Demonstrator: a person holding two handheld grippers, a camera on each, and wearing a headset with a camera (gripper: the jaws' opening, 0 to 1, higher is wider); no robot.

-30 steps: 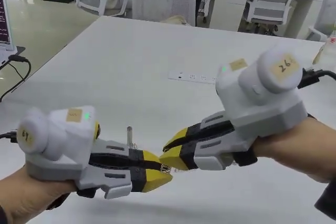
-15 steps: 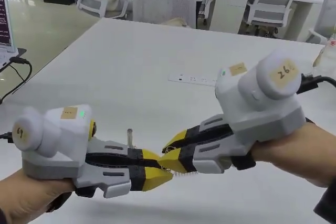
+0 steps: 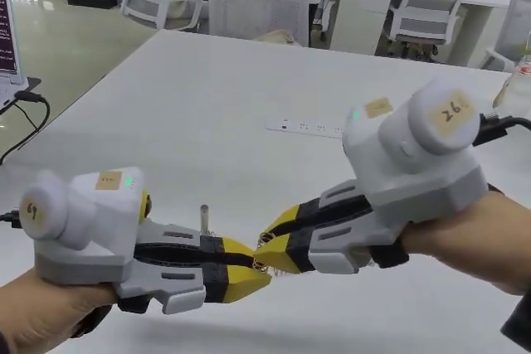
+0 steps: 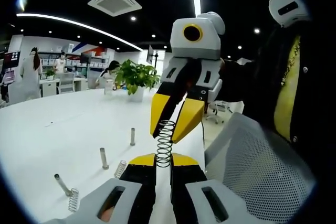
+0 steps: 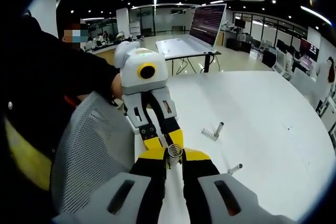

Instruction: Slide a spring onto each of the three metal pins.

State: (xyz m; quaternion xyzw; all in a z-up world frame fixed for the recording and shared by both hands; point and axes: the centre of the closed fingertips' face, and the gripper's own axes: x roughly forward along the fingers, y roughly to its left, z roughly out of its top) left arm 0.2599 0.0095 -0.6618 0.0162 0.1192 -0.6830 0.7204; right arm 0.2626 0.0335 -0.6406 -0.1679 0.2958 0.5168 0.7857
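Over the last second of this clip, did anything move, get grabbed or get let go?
Hardly anything changed. The rear of the left gripper drifted slightly to the left, while its tips stayed where they were. Nothing was taken or released: the spring is still clamped in its jaws, with its far end between the tips of the right gripper. The right gripper, the upright pin behind the tips and the power strip stayed as they were.

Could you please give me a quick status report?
Left gripper and right gripper both pinching one spring, an end each. Three pins bare; two spare springs lying beside them. Nothing in the way.
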